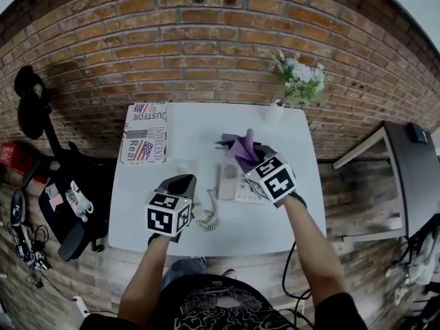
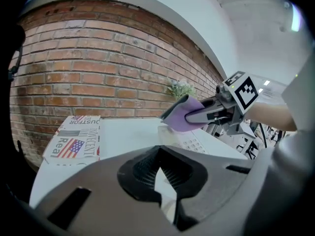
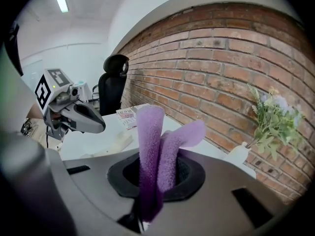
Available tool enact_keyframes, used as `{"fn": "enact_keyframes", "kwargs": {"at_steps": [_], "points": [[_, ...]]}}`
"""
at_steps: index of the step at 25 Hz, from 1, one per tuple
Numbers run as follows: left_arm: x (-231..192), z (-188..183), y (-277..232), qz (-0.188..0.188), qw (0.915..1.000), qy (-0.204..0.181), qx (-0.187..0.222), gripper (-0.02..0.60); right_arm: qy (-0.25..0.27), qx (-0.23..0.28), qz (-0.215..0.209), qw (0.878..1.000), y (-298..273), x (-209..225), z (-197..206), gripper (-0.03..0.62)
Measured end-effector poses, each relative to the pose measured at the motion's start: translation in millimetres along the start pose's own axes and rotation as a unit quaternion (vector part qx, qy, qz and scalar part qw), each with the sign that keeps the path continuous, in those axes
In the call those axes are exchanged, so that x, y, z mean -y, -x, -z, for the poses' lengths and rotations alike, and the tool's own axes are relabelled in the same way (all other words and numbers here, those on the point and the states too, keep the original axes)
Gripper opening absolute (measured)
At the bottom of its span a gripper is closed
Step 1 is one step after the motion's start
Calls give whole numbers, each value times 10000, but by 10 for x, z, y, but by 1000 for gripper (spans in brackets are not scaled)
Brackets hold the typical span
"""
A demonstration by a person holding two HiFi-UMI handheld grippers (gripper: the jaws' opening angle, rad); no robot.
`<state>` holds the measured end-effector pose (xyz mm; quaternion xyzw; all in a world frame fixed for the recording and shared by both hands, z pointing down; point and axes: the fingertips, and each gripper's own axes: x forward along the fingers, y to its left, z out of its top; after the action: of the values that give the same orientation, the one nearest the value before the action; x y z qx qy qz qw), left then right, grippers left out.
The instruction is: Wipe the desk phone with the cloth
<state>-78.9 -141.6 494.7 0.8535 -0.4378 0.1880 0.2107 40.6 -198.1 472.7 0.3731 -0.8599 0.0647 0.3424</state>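
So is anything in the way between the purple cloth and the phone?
Nothing visible. The cloth, held by the right gripper, is right over the desk phone; the left gripper is off to the side.

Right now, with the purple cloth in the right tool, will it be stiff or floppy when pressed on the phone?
Probably floppy: the cloth curls into loose folds beyond the right tool. Its fuzzy surface suggests it is light and will drag, not slide, on the desk phone.
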Motion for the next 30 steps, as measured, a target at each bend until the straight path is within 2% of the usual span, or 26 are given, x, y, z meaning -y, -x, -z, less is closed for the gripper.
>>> {"fn": "enact_keyframes", "kwargs": {"at_steps": [8, 13, 23, 30], "points": [[-272, -126, -300, 222, 9997, 27, -67, 6, -269, 24, 162, 9995, -411, 491, -351, 48], [-388, -162, -462, 408, 9990, 25, -175, 6, -371, -173, 60, 9991, -790, 654, -462, 48], [-566, -114, -550, 633, 9972, 23, -405, 6, -636, -937, -527, 9922, -1374, 572, -221, 48], [-572, -115, -597, 635, 9969, 24, -470, 6, -914, -1024, -813, 9872, -1397, 575, -112, 48]]}}
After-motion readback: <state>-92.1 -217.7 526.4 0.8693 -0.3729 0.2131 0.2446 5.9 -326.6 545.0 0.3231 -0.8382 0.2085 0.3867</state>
